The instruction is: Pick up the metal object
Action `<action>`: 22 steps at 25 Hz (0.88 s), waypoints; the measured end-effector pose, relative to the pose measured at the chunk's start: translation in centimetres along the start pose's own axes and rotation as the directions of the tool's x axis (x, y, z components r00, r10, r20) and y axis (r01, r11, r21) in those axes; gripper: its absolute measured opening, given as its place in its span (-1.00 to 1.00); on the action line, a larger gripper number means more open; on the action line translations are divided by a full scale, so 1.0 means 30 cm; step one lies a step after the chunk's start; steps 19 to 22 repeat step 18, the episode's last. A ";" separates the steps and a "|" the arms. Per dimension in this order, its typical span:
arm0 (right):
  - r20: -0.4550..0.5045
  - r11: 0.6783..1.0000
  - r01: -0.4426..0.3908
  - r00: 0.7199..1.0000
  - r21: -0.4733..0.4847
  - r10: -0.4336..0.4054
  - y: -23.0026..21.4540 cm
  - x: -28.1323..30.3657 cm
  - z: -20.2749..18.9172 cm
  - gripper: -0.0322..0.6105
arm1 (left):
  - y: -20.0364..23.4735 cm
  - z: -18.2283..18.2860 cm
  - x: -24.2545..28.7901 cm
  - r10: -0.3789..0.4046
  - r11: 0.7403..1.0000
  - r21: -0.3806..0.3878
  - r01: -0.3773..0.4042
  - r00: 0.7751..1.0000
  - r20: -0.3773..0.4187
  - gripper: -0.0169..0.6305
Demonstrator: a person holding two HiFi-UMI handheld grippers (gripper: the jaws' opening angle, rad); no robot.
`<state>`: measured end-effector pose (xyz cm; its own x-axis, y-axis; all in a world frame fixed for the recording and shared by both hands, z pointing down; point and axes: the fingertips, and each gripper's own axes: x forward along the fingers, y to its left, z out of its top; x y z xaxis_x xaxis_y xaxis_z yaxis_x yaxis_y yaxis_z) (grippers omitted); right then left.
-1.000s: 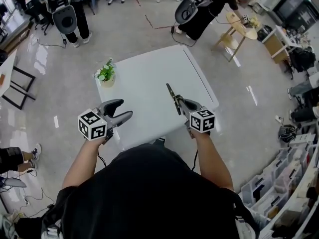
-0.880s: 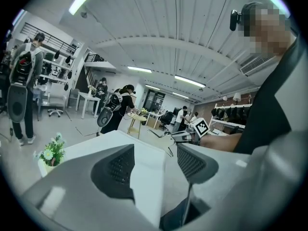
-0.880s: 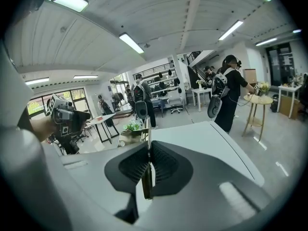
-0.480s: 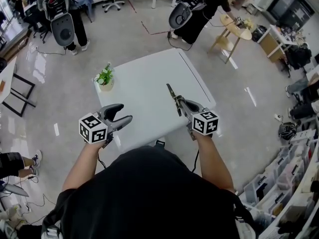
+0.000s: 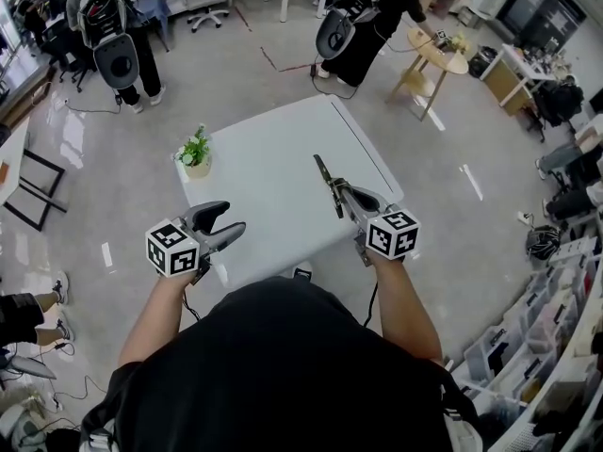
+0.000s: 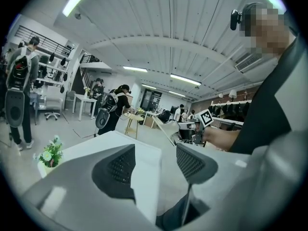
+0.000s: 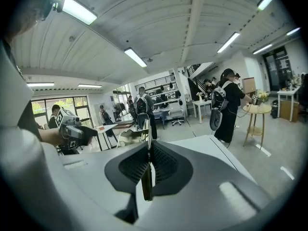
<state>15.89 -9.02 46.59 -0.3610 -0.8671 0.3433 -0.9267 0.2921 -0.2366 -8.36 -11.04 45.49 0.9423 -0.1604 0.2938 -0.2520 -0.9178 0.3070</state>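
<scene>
A thin, flat metal object (image 5: 325,175) stands on edge between the jaws of my right gripper (image 5: 337,198), which is shut on it and holds it in the air above the white table's (image 5: 273,149) near right part. In the right gripper view the metal object (image 7: 147,150) runs up between the closed pads, its tip sticking out past them. My left gripper (image 5: 229,220) hovers over the table's near left edge, open, with nothing between its jaws (image 6: 155,160). The left gripper view also shows the right gripper (image 6: 192,129) with the metal object (image 6: 162,129).
A small potted plant (image 5: 196,149) stands at the table's left corner. People carrying backpack rigs (image 5: 113,36) stand on the floor beyond it. A round wooden side table (image 5: 431,50) is at the back right. Shelves with bins (image 5: 537,347) line the right side.
My right gripper has risen a little with the metal object still gripped. The left gripper has drifted slightly and stays open.
</scene>
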 end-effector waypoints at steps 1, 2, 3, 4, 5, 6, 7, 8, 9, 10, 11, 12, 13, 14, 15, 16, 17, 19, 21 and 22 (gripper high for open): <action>0.002 1.000 0.002 1.000 -0.006 -0.002 0.001 -0.007 0.004 -0.79 | 0.000 -0.001 -0.002 0.001 1.000 -0.002 -0.001 1.000 0.001 -0.12; 0.004 1.000 0.006 1.000 -0.013 -0.006 0.000 -0.015 0.006 -0.79 | 0.002 -0.002 -0.002 0.004 1.000 -0.004 -0.004 1.000 0.002 -0.12; 0.007 1.000 0.010 1.000 -0.017 -0.010 -0.003 -0.023 0.008 -0.79 | 0.004 -0.004 0.000 0.006 1.000 -0.006 -0.006 1.000 0.002 -0.12; 0.011 1.000 0.014 1.000 -0.017 -0.013 -0.007 -0.031 0.009 -0.79 | 0.005 -0.006 0.002 0.008 1.000 -0.008 -0.008 1.000 0.002 -0.12; 0.017 1.000 0.016 1.000 -0.013 -0.016 -0.010 -0.040 0.009 -0.79 | 0.003 -0.009 0.004 0.009 1.000 -0.009 -0.009 1.000 0.002 -0.13; 0.023 1.000 0.018 1.000 -0.009 -0.018 -0.012 -0.048 0.010 -0.79 | -0.002 -0.012 0.007 0.008 1.000 -0.009 -0.008 1.000 0.002 -0.13; 0.029 1.000 0.019 0.999 -0.005 -0.019 -0.012 -0.054 0.011 -0.79 | -0.006 -0.015 0.010 0.005 1.000 -0.007 -0.005 1.000 0.001 -0.13; 0.034 1.000 0.019 0.999 -0.004 -0.019 -0.010 -0.057 0.014 -0.79 | -0.009 -0.017 0.013 0.001 1.000 -0.006 -0.001 1.000 -0.001 -0.13; 0.038 1.000 0.020 0.999 -0.003 -0.020 -0.007 -0.059 0.018 -0.79 | -0.011 -0.016 0.015 -0.004 1.000 -0.005 0.004 1.000 -0.002 -0.14; 0.041 1.000 0.020 0.999 -0.003 -0.019 -0.004 -0.061 0.022 -0.79 | -0.013 -0.014 0.018 -0.008 1.000 -0.004 0.008 1.000 -0.002 -0.14; 0.043 1.000 0.020 0.999 -0.003 -0.020 -0.002 -0.064 0.025 -0.79 | -0.017 -0.012 0.021 -0.011 1.000 -0.002 0.011 1.000 -0.003 -0.14; 0.047 1.000 0.021 0.999 -0.003 -0.021 -0.001 -0.071 0.026 -0.79 | -0.023 -0.010 0.025 -0.014 1.000 -0.001 0.014 1.000 -0.004 -0.14; 0.050 1.000 0.025 0.998 -0.001 -0.025 -0.002 -0.080 0.026 -0.79 | -0.031 -0.009 0.030 -0.016 1.000 0.000 0.016 1.000 -0.004 -0.14; 0.054 1.000 0.030 0.998 0.001 -0.030 -0.004 -0.092 0.024 -0.79 | -0.040 -0.010 0.035 -0.018 1.000 0.000 0.018 1.000 -0.004 -0.15; 0.057 0.999 0.034 0.998 0.004 -0.034 -0.006 -0.102 0.022 -0.79 | -0.047 -0.012 0.038 -0.021 1.000 -0.002 0.021 1.000 -0.006 -0.15; 0.060 0.999 0.037 0.998 0.008 -0.038 -0.006 -0.111 0.020 -0.79 | -0.053 -0.016 0.040 -0.023 1.000 -0.005 0.023 1.000 -0.008 -0.15; 0.063 0.999 0.039 0.997 0.012 -0.040 -0.006 -0.118 0.020 -0.79 | -0.058 -0.020 0.041 -0.026 1.000 -0.008 0.026 1.000 -0.010 -0.15; 0.066 0.999 0.041 0.997 0.016 -0.042 -0.006 -0.125 0.021 -0.79 | -0.061 -0.023 0.041 -0.028 1.000 -0.011 0.028 1.000 -0.012 -0.15; 0.066 0.999 0.041 0.997 0.016 -0.042 -0.006 -0.125 0.021 -0.79 | -0.061 -0.023 0.041 -0.028 1.000 -0.011 0.028 1.000 -0.012 -0.15; 0.066 0.999 0.041 0.997 0.016 -0.042 -0.006 -0.125 0.021 -0.79 | -0.061 -0.023 0.041 -0.028 1.000 -0.011 0.028 1.000 -0.012 -0.15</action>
